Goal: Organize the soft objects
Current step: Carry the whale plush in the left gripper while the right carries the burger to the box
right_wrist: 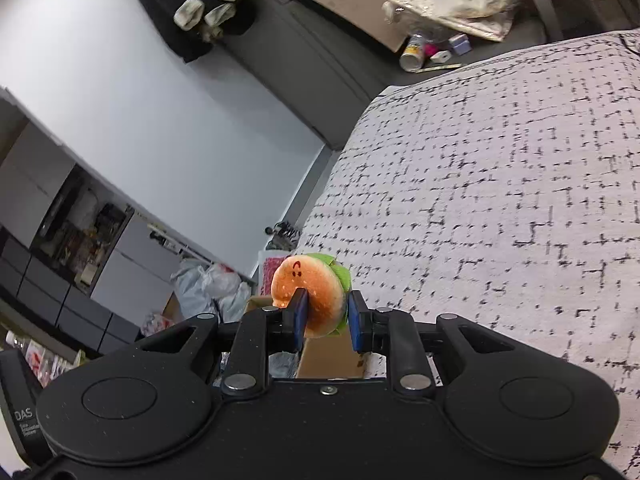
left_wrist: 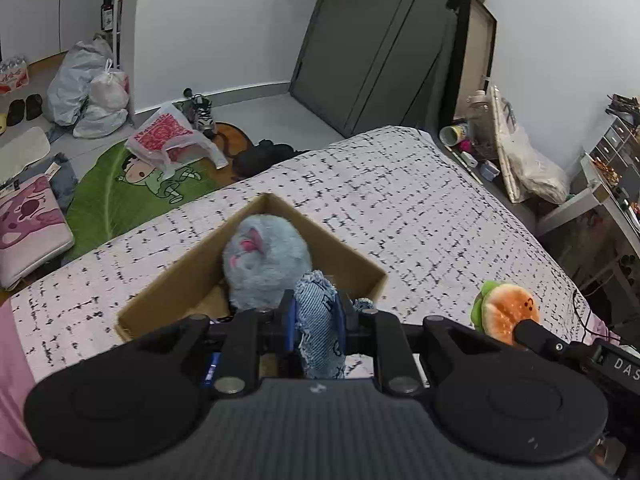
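Observation:
An open cardboard box (left_wrist: 168, 280) sits on the bed, with a fluffy blue-grey plush (left_wrist: 264, 264) inside it. My left gripper (left_wrist: 316, 316) is shut on a frayed denim soft toy (left_wrist: 320, 320), held just above the near side of the box. My right gripper (right_wrist: 328, 320) is shut on a small hamburger plush (right_wrist: 308, 292) with an orange bun and a green lettuce edge. The same hamburger plush (left_wrist: 506, 312) shows in the left wrist view to the right of the box, on the tip of the right gripper. A corner of the box (right_wrist: 332, 356) lies below the right gripper.
The bed has a white cover with black dashes (left_wrist: 420, 208). On the floor to the left lie a green rug (left_wrist: 132, 192), a pink cushion (left_wrist: 28, 224) and plastic bags (left_wrist: 92, 88). Right of the bed stand cluttered shelves (left_wrist: 616, 152) and a bag (left_wrist: 532, 168).

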Demonstrator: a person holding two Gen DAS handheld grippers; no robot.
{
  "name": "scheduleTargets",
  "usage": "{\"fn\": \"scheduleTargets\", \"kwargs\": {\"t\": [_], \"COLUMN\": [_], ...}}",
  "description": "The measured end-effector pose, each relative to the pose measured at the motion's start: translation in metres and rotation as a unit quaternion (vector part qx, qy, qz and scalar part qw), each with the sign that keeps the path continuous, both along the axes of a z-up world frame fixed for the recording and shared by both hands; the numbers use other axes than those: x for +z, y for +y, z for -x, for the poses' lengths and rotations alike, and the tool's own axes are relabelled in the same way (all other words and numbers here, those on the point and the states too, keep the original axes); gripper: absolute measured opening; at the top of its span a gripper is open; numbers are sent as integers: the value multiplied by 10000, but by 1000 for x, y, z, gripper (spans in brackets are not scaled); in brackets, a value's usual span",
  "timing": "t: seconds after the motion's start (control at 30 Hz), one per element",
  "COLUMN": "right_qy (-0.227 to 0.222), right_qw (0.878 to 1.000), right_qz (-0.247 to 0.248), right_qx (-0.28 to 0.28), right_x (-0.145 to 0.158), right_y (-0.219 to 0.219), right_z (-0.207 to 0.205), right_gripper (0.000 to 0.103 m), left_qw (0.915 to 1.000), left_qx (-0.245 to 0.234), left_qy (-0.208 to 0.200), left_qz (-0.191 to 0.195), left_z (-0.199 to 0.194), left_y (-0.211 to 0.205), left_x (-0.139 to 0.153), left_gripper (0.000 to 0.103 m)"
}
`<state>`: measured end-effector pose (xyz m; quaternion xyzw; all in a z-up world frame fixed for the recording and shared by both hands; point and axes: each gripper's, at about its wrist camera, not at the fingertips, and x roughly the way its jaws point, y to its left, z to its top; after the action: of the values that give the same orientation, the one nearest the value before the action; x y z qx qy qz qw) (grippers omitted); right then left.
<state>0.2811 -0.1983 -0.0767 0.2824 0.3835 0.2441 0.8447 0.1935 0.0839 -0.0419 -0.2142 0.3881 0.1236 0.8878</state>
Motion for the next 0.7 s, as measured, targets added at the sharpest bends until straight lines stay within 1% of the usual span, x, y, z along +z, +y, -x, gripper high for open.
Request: {"fn": "scheduleTargets", "kwargs": {"t": [0.2, 0.4, 0.43, 0.53, 0.7], "right_qy": [-42, -59, -73, -95, -77], "right_qw": [9997, 9989, 9986, 9974, 9945], "right_qz": [119, 233, 243, 304, 486], "right_qx": [230, 410, 465, 640, 923], "right_x": [1, 0, 1, 1, 0], "right_y": [19, 38, 42, 56, 79], "right_z": [5, 7, 8, 9, 14], "right_gripper": [22, 22, 21, 22, 22], "left_qw": [9996, 9987, 9986, 9984, 9983], "left_qx": [194, 354, 363, 290, 298], "left_qy": [179, 342, 356, 411, 380], "left_qz": [116, 146, 165, 274, 322], "left_z": [4, 3, 3, -1, -2], "left_y": [29, 54, 57, 66, 78], "left_x": [-14, -30, -31, -37, -40], "left_gripper": [19, 20, 22, 24, 28]}}
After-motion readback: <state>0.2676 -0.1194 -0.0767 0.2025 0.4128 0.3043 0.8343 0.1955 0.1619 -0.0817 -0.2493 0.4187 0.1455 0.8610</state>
